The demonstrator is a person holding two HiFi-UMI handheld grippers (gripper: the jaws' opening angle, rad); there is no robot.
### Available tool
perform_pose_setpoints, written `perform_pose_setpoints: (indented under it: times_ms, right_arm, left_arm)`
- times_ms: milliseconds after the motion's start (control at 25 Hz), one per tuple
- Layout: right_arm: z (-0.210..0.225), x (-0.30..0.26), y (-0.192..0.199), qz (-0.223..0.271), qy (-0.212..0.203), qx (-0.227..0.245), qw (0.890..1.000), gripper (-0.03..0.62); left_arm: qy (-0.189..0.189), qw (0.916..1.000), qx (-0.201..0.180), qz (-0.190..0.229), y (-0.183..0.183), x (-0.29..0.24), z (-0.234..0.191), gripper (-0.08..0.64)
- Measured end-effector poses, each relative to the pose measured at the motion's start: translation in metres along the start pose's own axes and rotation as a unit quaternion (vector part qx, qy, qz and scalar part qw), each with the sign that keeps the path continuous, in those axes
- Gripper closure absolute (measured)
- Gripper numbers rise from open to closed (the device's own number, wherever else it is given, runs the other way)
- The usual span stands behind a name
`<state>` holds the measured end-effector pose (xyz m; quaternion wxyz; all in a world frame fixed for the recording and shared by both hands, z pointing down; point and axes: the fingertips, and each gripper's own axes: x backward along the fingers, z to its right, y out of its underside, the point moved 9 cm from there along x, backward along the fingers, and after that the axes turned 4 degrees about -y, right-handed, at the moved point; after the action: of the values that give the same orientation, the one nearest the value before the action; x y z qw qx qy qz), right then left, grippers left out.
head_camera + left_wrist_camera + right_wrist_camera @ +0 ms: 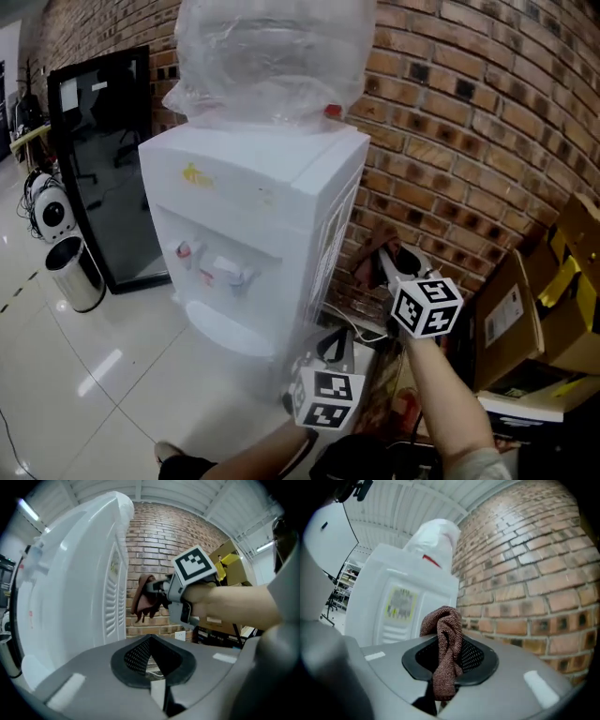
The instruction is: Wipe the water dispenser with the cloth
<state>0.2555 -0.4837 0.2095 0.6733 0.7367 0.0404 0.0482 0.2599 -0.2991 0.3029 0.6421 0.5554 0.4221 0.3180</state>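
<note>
**Cloth gripped, wiping not begun**

R gripper [389,267] clenched on brown cloth [444,644], beside water dispenser [253,206] side panel, nr brick wall [469,112]; cloth not touching it; L gripper [150,641] jaws together, empty; whole wipe still left, I'd judge.

We see a glossy pale tiled floor [103,375] filling the lower left of the frame. On it the white water dispenser [253,234] stands at centre. To its left, a steel bin [75,274] stands just beside a black-framed glass panel [108,159].
</note>
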Motion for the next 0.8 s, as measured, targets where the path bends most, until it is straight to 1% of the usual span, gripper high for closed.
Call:
perform_pose_setpoints:
  times_ms: [80,200,280,400,480,560,680,800]
  right_arm:
    - [0.001,-0.003,-0.048,0.033,-0.002,0.025,0.999,0.501]
    - [-0.003,-0.014,-0.107,0.061,-0.005,0.078,0.995,0.502]
    - [-0.002,-0.024,-0.136,0.075,0.003,0.105,0.992,0.502]
    - [0.007,-0.041,-0.169,0.087,0.018,0.114,0.990,0.502]
    - [0.011,-0.056,-0.177,0.086,0.020,0.101,0.991,0.502]
    - [0.012,-0.072,-0.174,0.082,0.021,0.084,0.993,0.502]
    - [0.013,-0.087,-0.163,0.073,0.032,0.075,0.994,0.503]
    - [0.017,-0.090,-0.148,0.069,0.045,0.062,0.995,0.508]
  left_arm:
    - [0.017,0.9998,0.000,0.010,-0.020,-0.003,0.000,0.560]
    - [0.033,0.9991,0.017,0.018,-0.042,-0.006,-0.005,0.560]
    - [0.041,0.9987,0.022,0.020,-0.049,-0.007,-0.008,0.560]
    - [0.049,0.9981,0.026,0.026,-0.056,-0.010,-0.007,0.560]
    - [0.049,0.9981,0.027,0.025,-0.056,-0.011,-0.007,0.560]
    - [0.042,0.9986,0.027,0.019,-0.053,-0.011,-0.011,0.560]
    - [0.020,0.9993,0.027,0.018,-0.051,-0.012,-0.018,0.560]
    - [-0.010,0.9995,0.021,0.021,-0.050,-0.009,-0.023,0.560]
